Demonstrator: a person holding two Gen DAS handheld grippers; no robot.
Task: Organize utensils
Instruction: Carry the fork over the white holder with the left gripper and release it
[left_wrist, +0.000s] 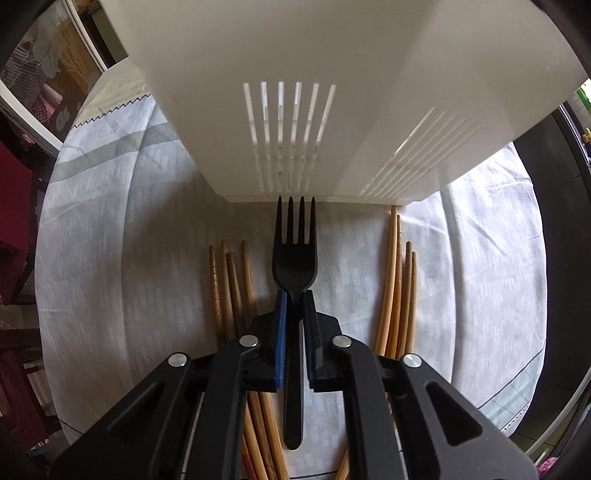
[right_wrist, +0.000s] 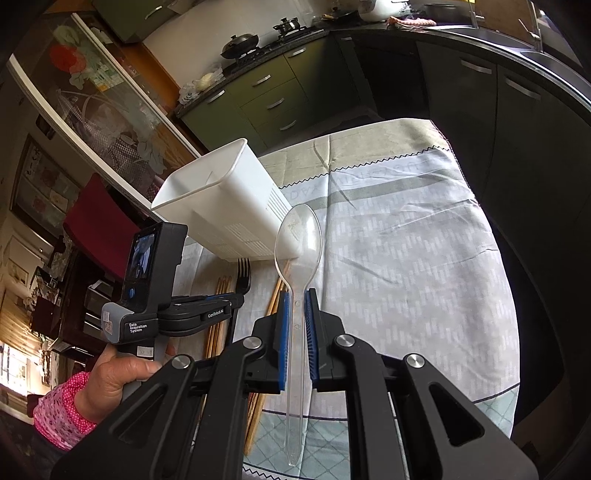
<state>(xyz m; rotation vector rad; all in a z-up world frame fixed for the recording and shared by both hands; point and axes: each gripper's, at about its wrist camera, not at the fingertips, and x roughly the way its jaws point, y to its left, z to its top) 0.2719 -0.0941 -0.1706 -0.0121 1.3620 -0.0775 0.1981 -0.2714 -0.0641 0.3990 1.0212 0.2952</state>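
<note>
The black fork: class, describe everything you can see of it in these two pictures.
The black fork looks like matte plastic, with four straight tines, a broad shoulder and a slim handle ending in a rounded tip. The left gripper has its jaws shut on the neck, just below the head. It points tines-first at the base of the white slotted holder, above the tablecloth, with wooden chopsticks lying on either side beneath.
</note>
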